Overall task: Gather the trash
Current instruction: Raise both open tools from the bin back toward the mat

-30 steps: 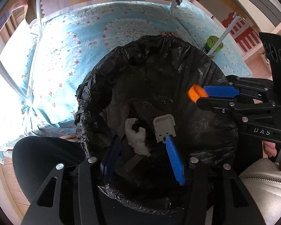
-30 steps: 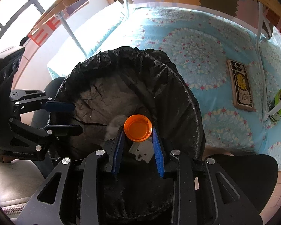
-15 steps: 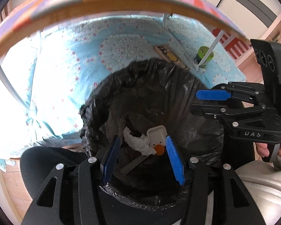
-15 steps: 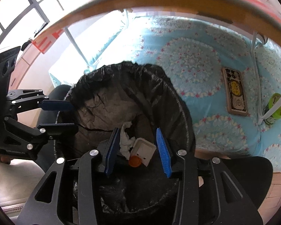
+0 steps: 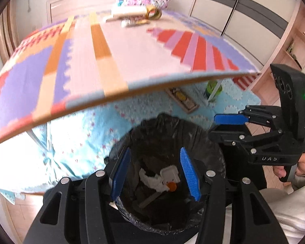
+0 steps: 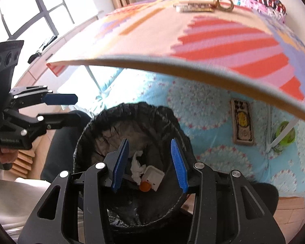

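A bin lined with a black bag (image 5: 211,148) (image 6: 152,116) stands on the floor below both grippers. Inside lie an orange cap (image 5: 172,186) (image 6: 145,186), a white square piece (image 5: 169,173) (image 6: 155,176) and a crumpled tissue (image 5: 152,181) (image 6: 136,165). My left gripper (image 5: 155,171) is open and empty above the bin; it also shows in the right wrist view (image 6: 66,107). My right gripper (image 6: 150,164) is open and empty above the bin; it also shows in the left wrist view (image 5: 226,125).
A table with a colourful patterned cloth (image 5: 111,61) (image 6: 223,40) juts out above the bin; small items (image 5: 136,16) (image 6: 203,5) lie at its far end. A blue floor mat (image 5: 75,138) (image 6: 213,142) holds a flat box (image 5: 183,99) (image 6: 242,126) and a green bottle (image 5: 212,88) (image 6: 284,136).
My right gripper let go of the orange cap, which now lies in the bin. Both grippers have risen, bringing the tabletop into view.
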Action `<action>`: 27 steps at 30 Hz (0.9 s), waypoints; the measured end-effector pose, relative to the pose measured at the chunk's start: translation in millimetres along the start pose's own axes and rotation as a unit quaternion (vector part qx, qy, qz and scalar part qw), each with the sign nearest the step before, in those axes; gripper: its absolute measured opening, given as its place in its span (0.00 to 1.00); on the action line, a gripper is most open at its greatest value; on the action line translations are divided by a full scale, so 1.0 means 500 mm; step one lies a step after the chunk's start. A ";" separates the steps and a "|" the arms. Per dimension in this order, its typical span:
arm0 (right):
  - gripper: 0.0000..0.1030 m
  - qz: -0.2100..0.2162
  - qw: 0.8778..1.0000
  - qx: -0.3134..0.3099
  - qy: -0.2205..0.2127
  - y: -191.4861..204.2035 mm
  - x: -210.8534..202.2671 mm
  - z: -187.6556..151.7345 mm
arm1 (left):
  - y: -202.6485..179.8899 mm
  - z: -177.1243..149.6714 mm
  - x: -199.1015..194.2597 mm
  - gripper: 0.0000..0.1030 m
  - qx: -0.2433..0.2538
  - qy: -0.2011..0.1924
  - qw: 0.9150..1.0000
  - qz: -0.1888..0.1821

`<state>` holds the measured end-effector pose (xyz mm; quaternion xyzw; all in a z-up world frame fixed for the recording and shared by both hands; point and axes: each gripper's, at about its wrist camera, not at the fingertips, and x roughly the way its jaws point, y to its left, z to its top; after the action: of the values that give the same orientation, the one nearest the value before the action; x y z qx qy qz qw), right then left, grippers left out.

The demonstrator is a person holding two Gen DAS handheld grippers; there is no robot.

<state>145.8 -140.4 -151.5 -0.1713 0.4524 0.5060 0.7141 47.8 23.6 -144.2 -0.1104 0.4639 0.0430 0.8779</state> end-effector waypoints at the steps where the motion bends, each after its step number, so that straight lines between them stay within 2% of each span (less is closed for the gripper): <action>1: 0.42 -0.001 1.000 -0.001 -0.004 -0.001 -0.007 0.005 | -0.001 0.008 -0.007 0.48 0.004 -0.006 1.000 0.000; 12: 0.42 -0.013 0.999 -0.014 -0.047 -0.021 -0.062 0.072 | -0.008 0.090 -0.065 0.48 0.037 -0.064 0.997 0.008; 20: 0.42 -0.024 0.997 -0.018 -0.072 -0.047 -0.082 0.126 | -0.002 0.126 -0.071 0.48 0.040 -0.077 0.996 0.006; 27: 0.47 -0.030 0.996 -0.013 -0.088 -0.085 -0.084 0.171 | 0.006 0.172 -0.060 0.48 0.040 -0.085 0.996 0.005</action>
<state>220.0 -122.5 -80.8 -0.1489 0.3761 0.5032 0.7636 99.2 47.6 -73.0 -0.0689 0.3894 0.0378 0.9177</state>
